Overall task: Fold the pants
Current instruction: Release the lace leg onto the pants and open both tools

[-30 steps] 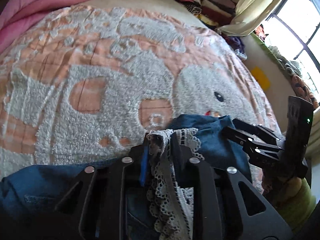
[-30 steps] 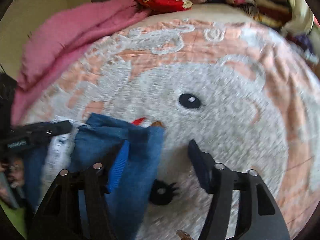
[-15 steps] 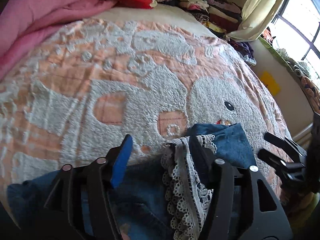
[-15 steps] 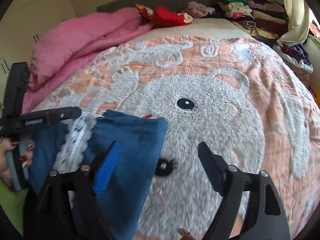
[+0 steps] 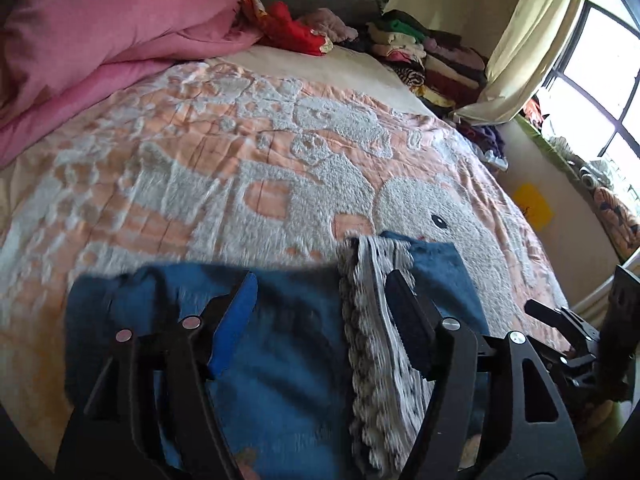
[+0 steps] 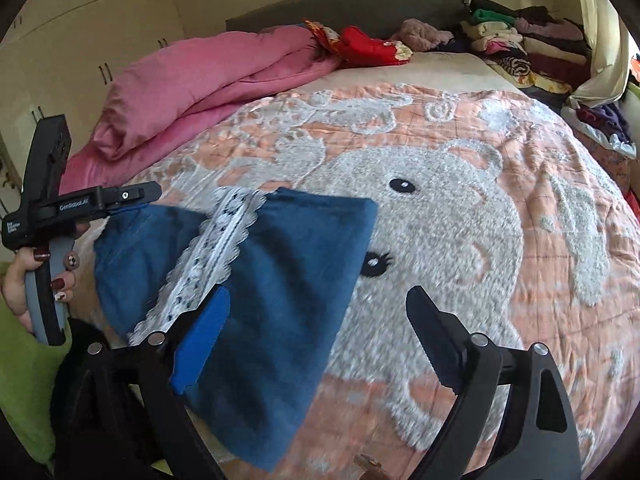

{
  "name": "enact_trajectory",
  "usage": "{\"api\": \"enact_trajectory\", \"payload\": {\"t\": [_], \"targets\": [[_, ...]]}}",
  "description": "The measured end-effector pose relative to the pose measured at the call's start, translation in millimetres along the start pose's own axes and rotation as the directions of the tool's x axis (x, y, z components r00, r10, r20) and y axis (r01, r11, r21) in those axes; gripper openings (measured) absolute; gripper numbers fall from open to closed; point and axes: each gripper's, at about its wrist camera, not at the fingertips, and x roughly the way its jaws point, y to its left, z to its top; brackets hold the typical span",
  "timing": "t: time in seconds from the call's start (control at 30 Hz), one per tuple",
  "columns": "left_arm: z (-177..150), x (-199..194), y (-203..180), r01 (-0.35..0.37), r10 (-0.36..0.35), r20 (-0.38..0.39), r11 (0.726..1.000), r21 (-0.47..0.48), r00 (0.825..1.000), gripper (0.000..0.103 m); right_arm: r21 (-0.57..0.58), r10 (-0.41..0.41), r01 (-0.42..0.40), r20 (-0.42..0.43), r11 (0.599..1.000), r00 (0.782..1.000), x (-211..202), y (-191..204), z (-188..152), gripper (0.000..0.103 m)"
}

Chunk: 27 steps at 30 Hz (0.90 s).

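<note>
Letting go after fold: left gripper [image 5: 320,300] and right gripper [image 6: 316,316] both opening, nothing pinched. Blue pants [image 6: 280,280] lie folded on bed [image 6: 520,240], lace trim [image 6: 216,256] up. We'd lift clear, avoid snagging lace, then smooth.

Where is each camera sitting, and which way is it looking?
Left wrist view: sits on the left hand-held gripper, looking down along its opening fingers at the blue pants on the bed; the right hand-held gripper shows at the right edge.
Right wrist view: sits on the right hand-held gripper, fingers opening over the pants and bed; the left hand-held gripper and the hand holding it show at left.
Shared: pants, lace trim, pink quilt, clothes pile.
</note>
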Motion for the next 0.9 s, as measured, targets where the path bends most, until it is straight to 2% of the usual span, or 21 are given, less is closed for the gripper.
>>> {"api": "enact_trajectory", "payload": {"t": [0.2, 0.43, 0.57, 0.73, 0.9], "targets": [[-26, -22, -8, 0.011, -0.011, -0.011, 0.999, 0.031, 1.000, 0.059, -0.036, 0.024, -0.024, 0.011, 0.999, 1.000, -15, 14, -10, 0.089], [-58, -38, -27, 0.036, -0.029, -0.063, 0.994, 0.104, 0.998, 0.059, -0.147, 0.060, -0.058, 0.005, 0.987, 0.998, -28, 36, -26, 0.089], [-78, -28, -29, 0.084, -0.073, -0.165, 0.995, 0.061, 0.984, 0.059, -0.144, 0.079, -0.079, -0.007, 0.986, 0.997, -27, 39, -33, 0.089], [-88, -11, -34, 0.091, -0.083, -0.238, 0.996, 0.023, 0.968, 0.058, -0.134, 0.085, -0.088, -0.023, 0.987, 0.996, -23, 37, -39, 0.089], [-93, 12, -37, 0.065, -0.064, -0.301, 0.998, -0.007, 0.951, 0.058, -0.143, 0.075, -0.079, -0.030, 0.987, 0.997, -20, 37, -44, 0.089]]}}
